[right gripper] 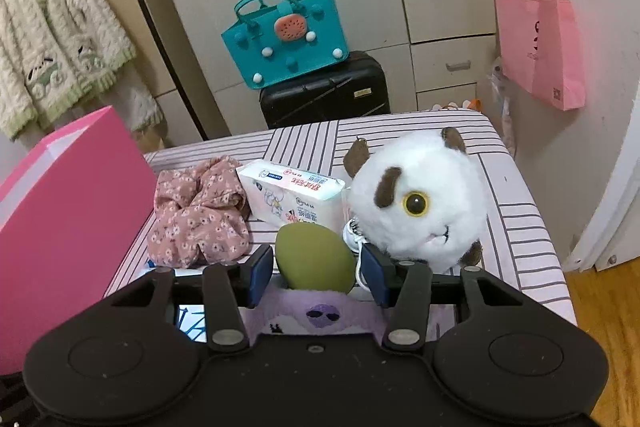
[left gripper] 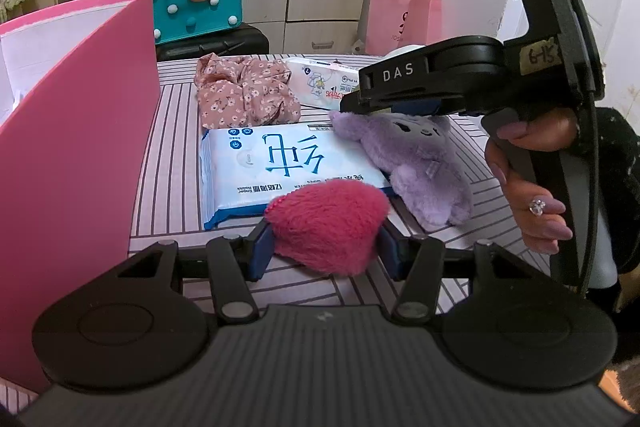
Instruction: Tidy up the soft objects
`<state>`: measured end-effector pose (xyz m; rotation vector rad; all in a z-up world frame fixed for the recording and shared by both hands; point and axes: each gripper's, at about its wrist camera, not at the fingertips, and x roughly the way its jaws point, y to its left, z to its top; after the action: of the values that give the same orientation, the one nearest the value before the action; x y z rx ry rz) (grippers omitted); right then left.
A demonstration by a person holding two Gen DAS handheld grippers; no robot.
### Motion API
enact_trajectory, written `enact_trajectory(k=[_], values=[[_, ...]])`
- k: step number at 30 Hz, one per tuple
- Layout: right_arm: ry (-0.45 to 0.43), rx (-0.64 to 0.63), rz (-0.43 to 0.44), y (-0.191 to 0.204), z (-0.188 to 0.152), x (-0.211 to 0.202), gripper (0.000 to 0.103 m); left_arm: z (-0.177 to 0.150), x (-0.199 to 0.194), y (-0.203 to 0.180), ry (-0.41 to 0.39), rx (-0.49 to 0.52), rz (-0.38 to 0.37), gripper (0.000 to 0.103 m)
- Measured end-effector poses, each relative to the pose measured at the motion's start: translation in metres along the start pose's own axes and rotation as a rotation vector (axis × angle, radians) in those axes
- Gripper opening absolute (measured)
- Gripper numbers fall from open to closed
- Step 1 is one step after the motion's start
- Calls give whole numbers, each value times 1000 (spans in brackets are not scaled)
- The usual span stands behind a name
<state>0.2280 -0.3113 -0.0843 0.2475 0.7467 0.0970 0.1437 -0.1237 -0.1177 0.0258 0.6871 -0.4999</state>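
The left gripper [left gripper: 324, 247] clamps the pink fuzzy heart [left gripper: 328, 227] between its blue pads [left gripper: 262, 247], pressed into the pile at 9 and 3 o'clock; judged purpose: a secure hold for carrying to the pink box [left gripper: 80, 147], which stands open at 9 o'clock beside the striped table [left gripper: 176, 155]. Beyond the heart, at 12 o'clock, lies the blue wipes pack [left gripper: 280, 167]; the purple plush [left gripper: 424, 167] lies at 2 o'clock, overlapping the pack's edge. The floral scrunchie [left gripper: 244, 95] and a small tissue pack [left gripper: 320, 83] sit farthest. In the left wrist view the right gripper [left gripper: 352, 103] hovers over the purple plush's head, but its fingertips are seen edge-on. The right wrist view resolves this: the jaws stand at a moderate gap around the green egg-shaped sponge [right gripper: 316, 259], and whether the pads press on it I cannot tell. This view alone shows that sponge and the white owl plush [right gripper: 420, 195] at 1 o'clock, both hidden from the left camera by the right gripper's body.
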Motion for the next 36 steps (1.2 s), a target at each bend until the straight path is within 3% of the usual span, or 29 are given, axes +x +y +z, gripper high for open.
enact_trajectory(k=[5, 18, 23, 36], values=[[-37, -7, 24, 2, -4, -8, 44, 0, 0, 0, 0, -3, -1, 52], [-180, -109, 53, 14, 1, -52, 43, 2, 1, -3, 10, 21, 10, 48], [-111, -86, 138, 10, 0, -65, 43, 3, -1, -3, 16, 17, 10, 47], [63, -113, 225, 14, -29, -90, 43, 8, -7, -6, 57, 30, -1, 47]])
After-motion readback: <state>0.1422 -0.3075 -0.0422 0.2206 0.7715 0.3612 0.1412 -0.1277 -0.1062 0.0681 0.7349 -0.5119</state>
